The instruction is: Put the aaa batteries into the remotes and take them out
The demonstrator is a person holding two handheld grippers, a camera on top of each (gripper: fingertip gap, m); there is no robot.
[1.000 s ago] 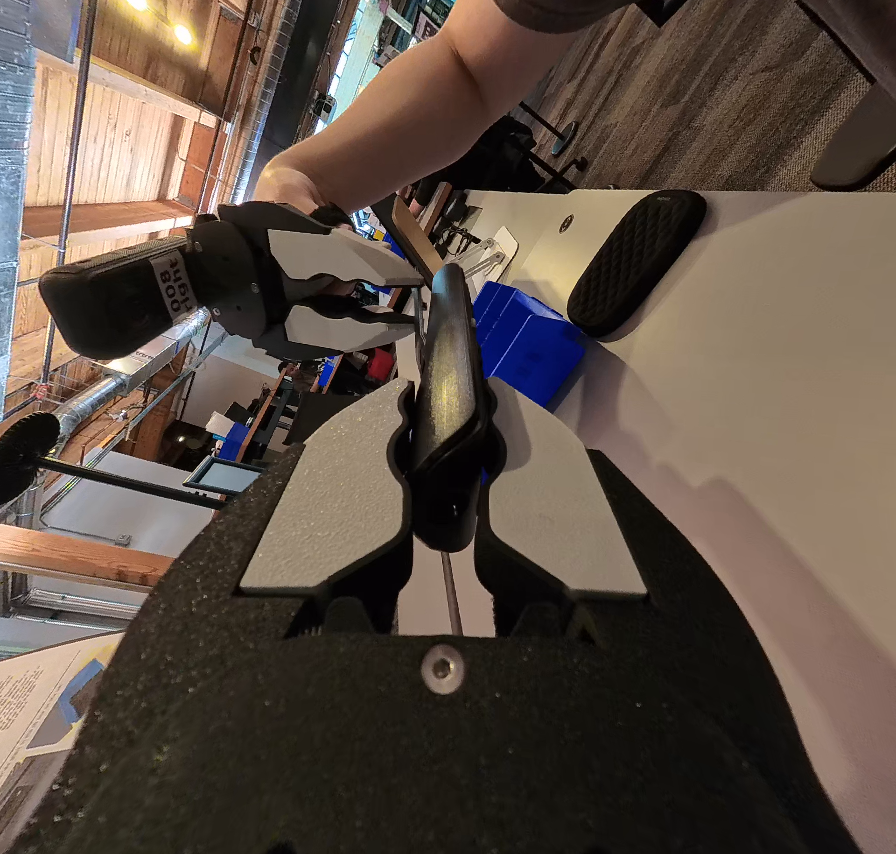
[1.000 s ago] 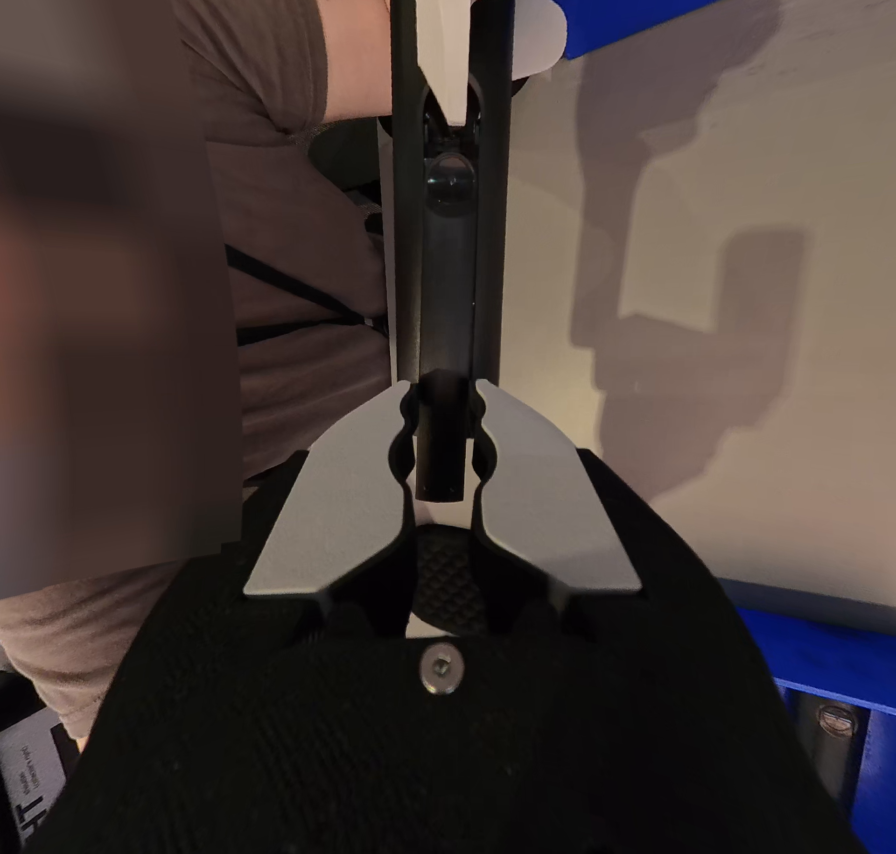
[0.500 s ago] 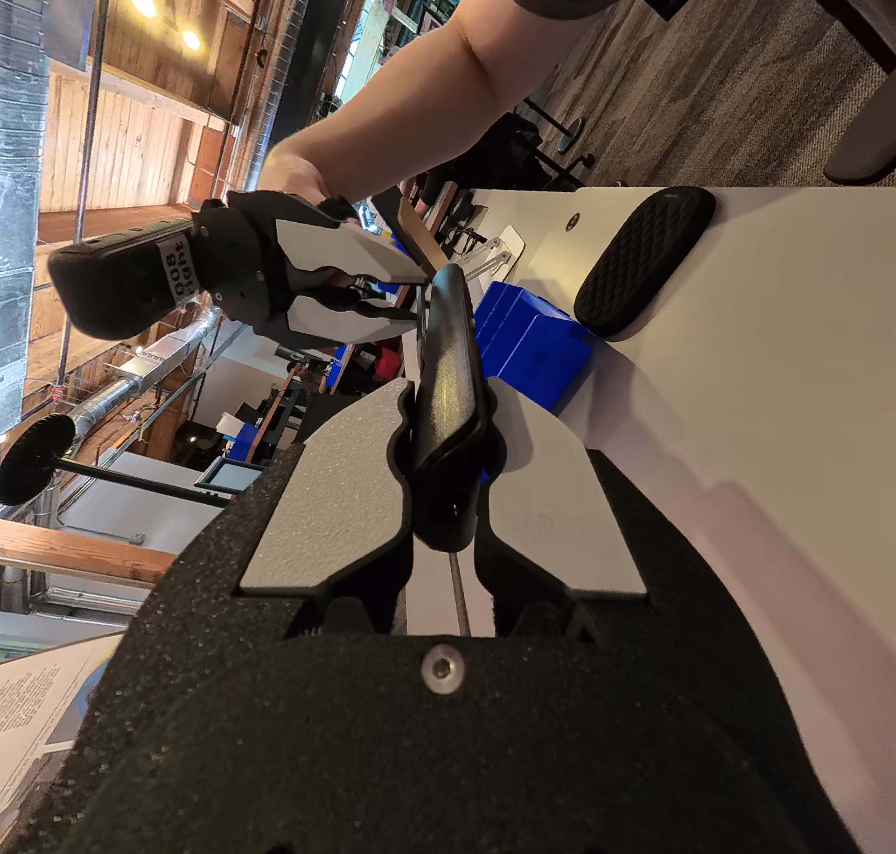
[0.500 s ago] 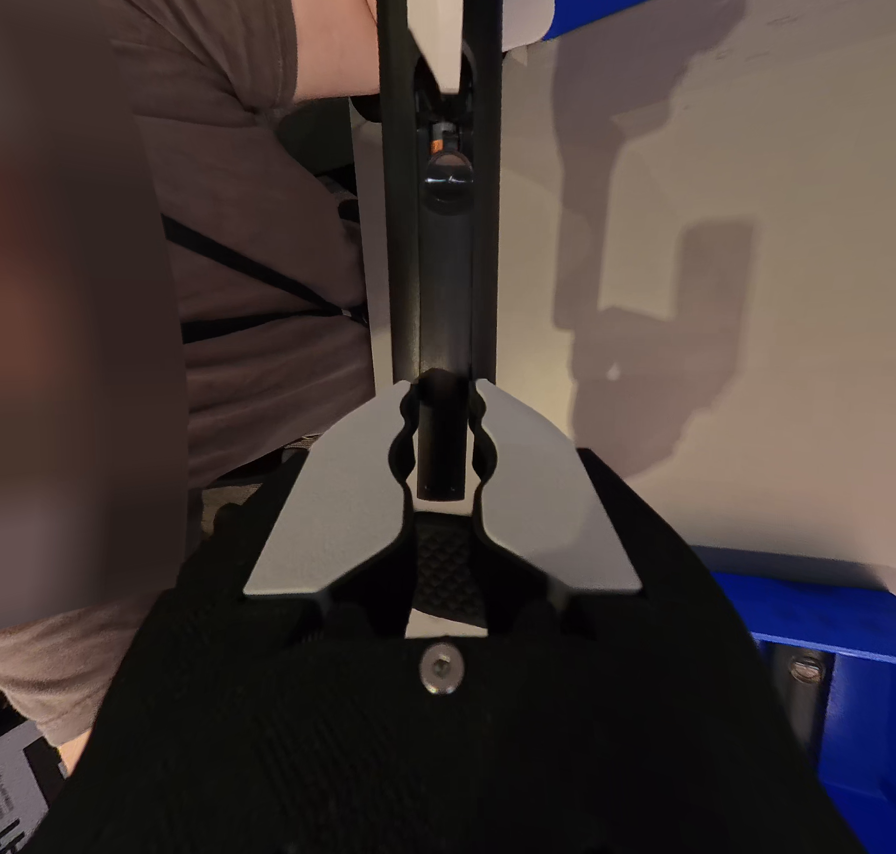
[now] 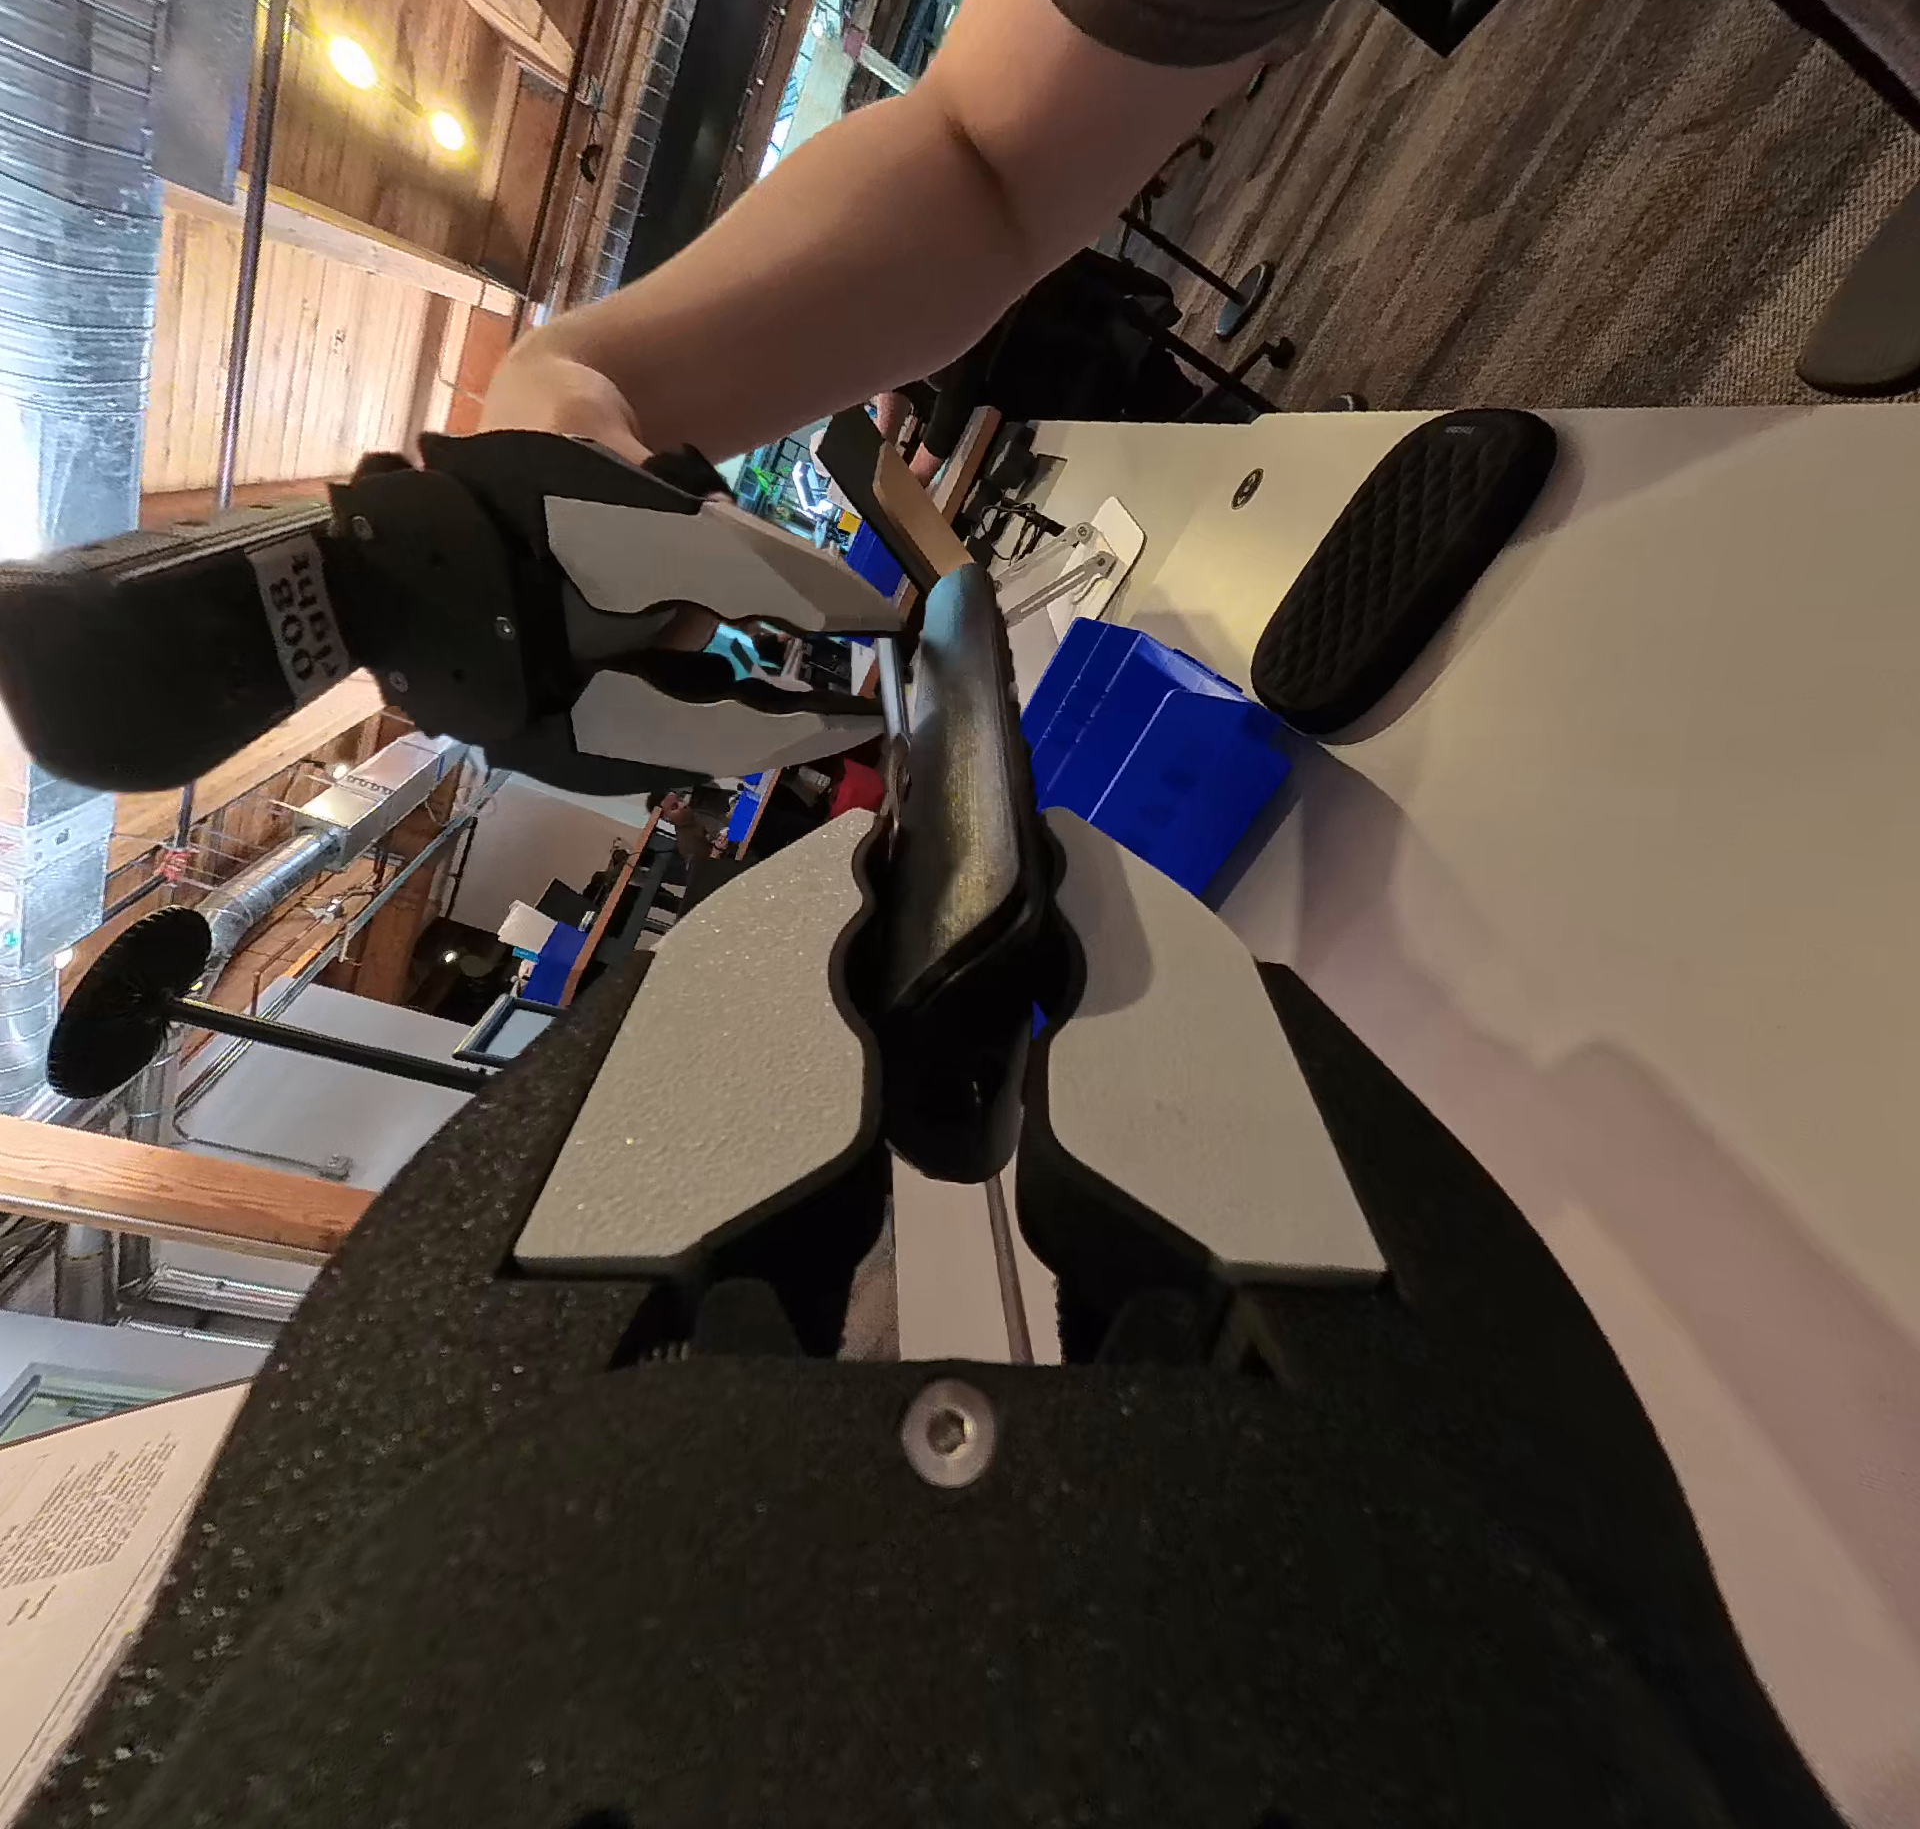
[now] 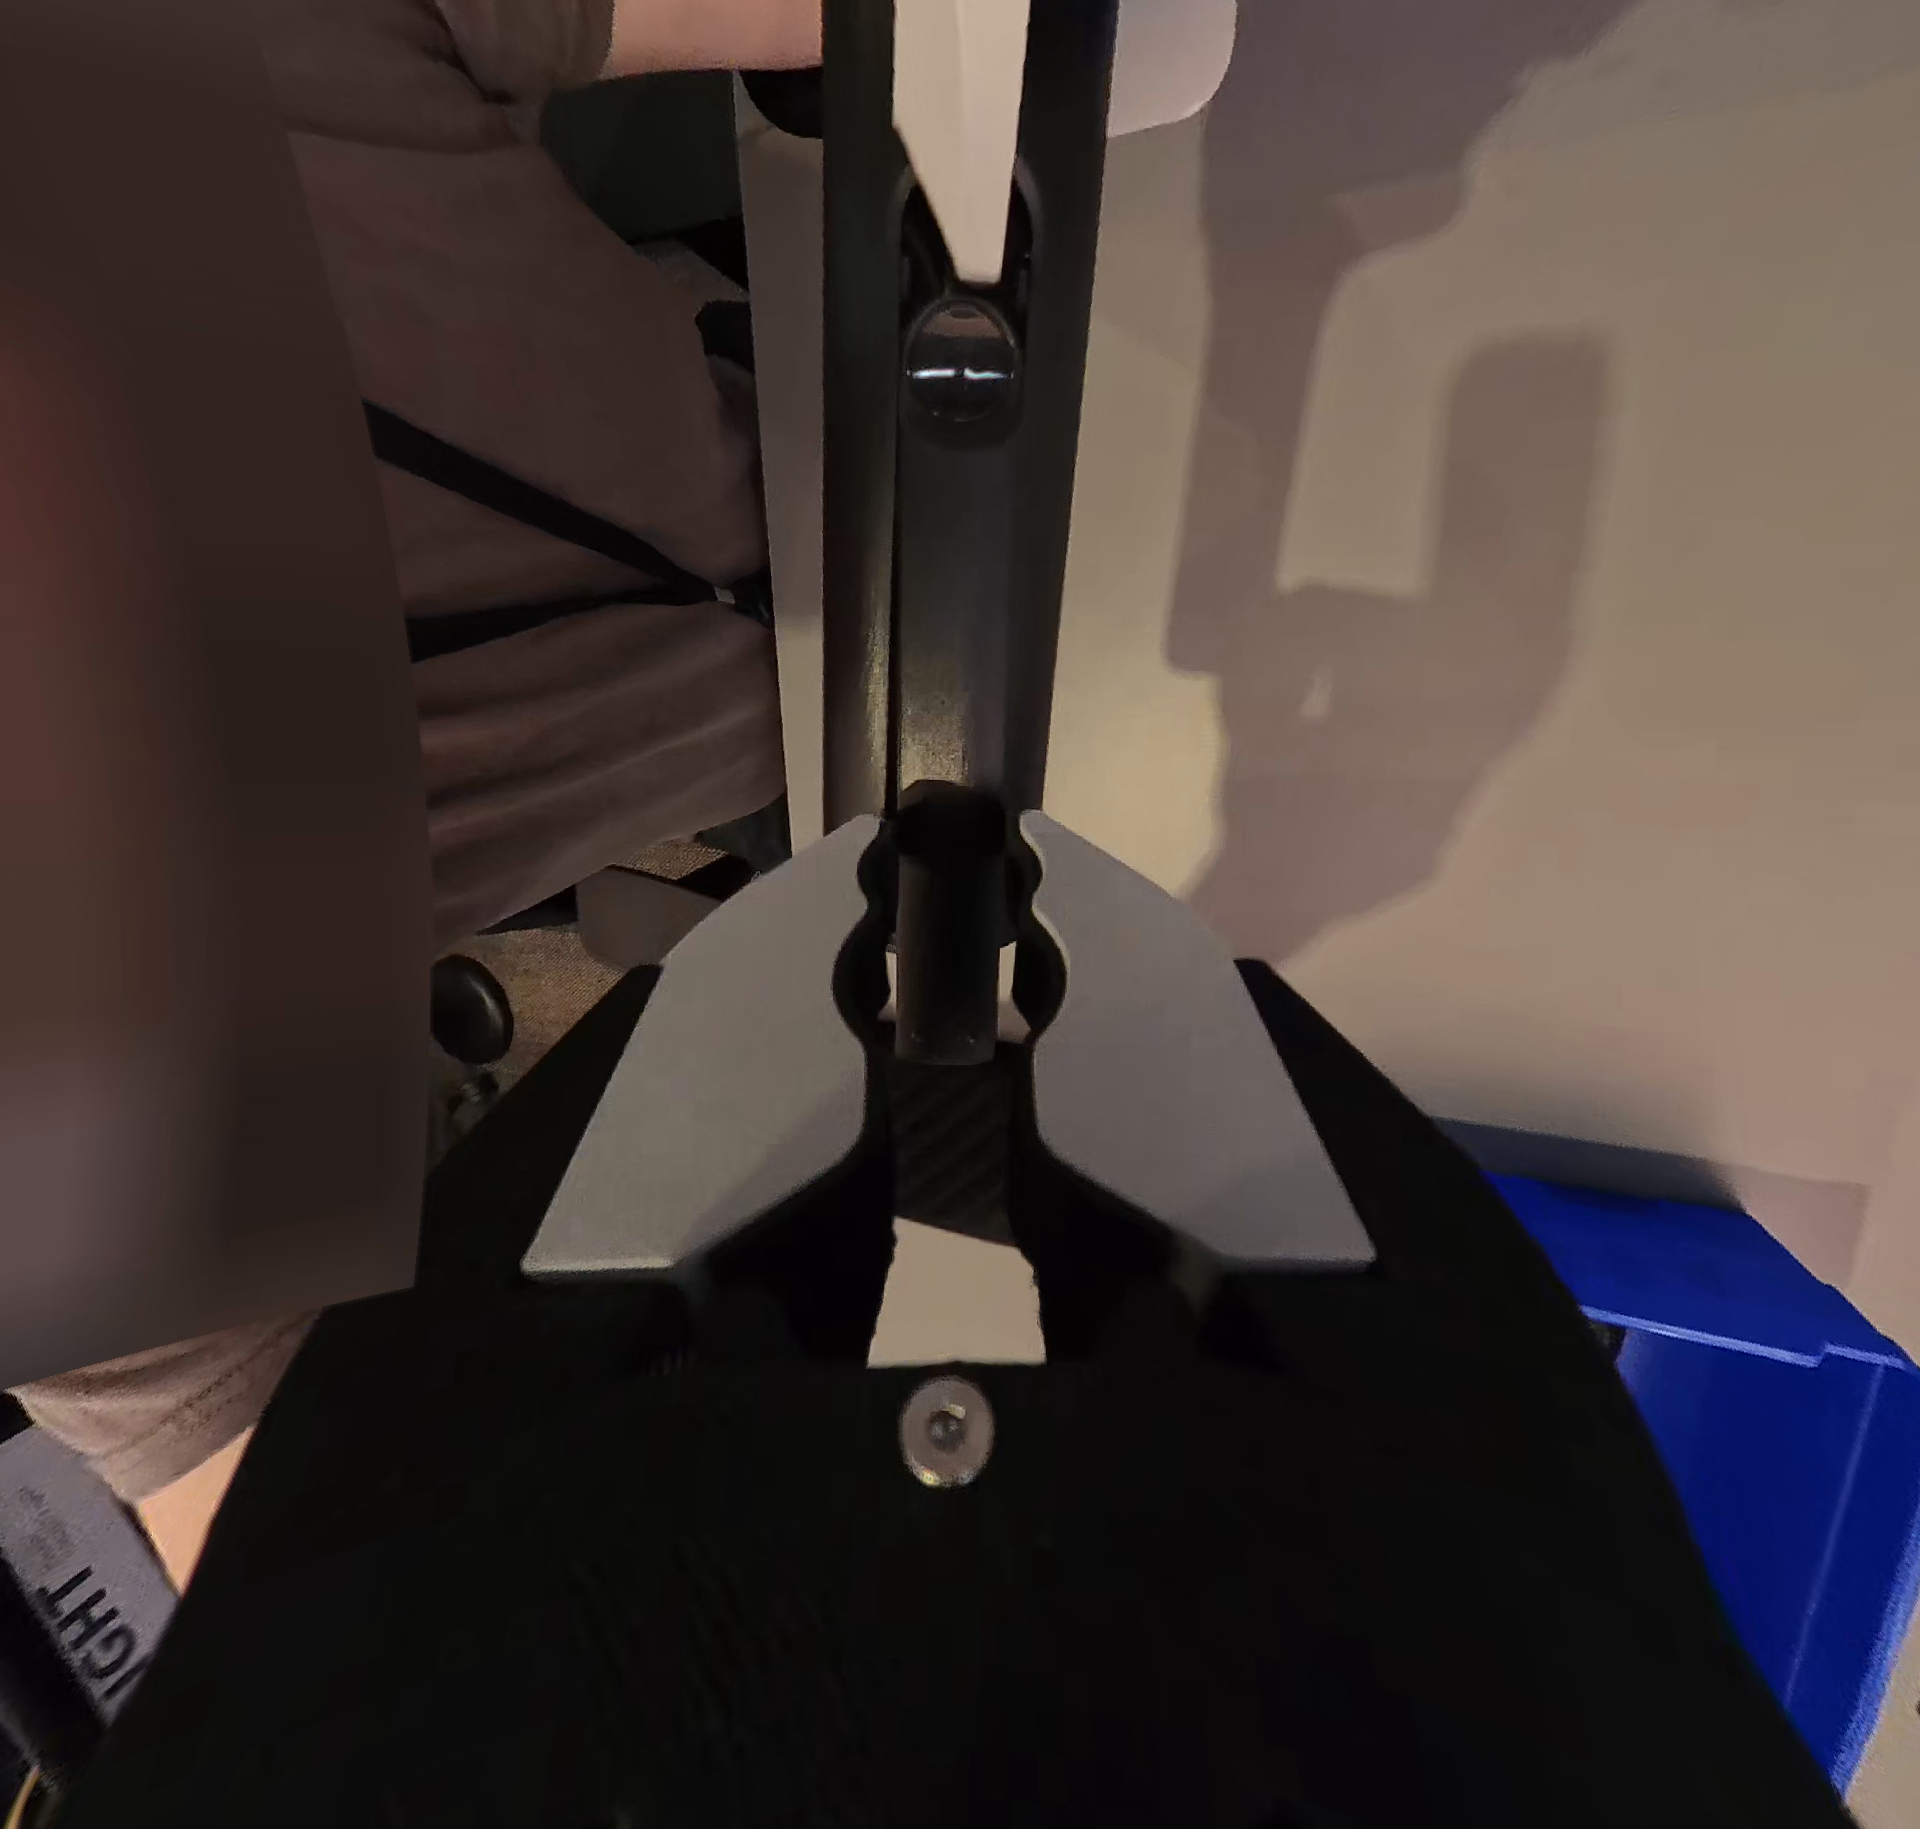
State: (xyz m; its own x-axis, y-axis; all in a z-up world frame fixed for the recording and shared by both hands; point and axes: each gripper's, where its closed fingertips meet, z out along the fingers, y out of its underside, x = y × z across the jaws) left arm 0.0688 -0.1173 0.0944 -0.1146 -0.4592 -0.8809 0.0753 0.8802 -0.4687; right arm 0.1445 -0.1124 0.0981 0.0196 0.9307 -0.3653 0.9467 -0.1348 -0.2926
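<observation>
Barely anything has shifted since a second ago: the right gripper (image 5: 883, 662) has drifted a touch lower toward the remote (image 5: 961, 792), and both grips look the same as before.

So the remote is sitting up in the air above the white table (image 5: 1610, 896), clamped edge-on in the left gripper (image 5: 951, 990), whose two grey fingers (image 5: 717, 1062) are squeezing its near end from both sides. It's long, black and slim, running from the jaws toward 12 o'clock in the left wrist view.

In the right wrist view the same remote (image 6: 971, 574) is stretching away toward 12 o'clock, with a glossy round bit partway along it. The right gripper (image 6: 951, 948) has its fingers closed in on a small dark cylinder (image 6: 945, 958), probably a battery, though it's too dark to say for sure. That piece is pointing right at the near end of the remote's trough, touching or just about touching it.

Going outward: in the left wrist view a blue bin (image 5: 1153, 761) is sitting on the table just at 2 o'clock from the remote, and a black textured oval cover (image 5: 1403, 574) is lying past it, further toward 2 o'clock. A person's bare forearm (image 5: 883, 252) is reaching in from 1 o'clock, holding the right gripper's handle.
</observation>
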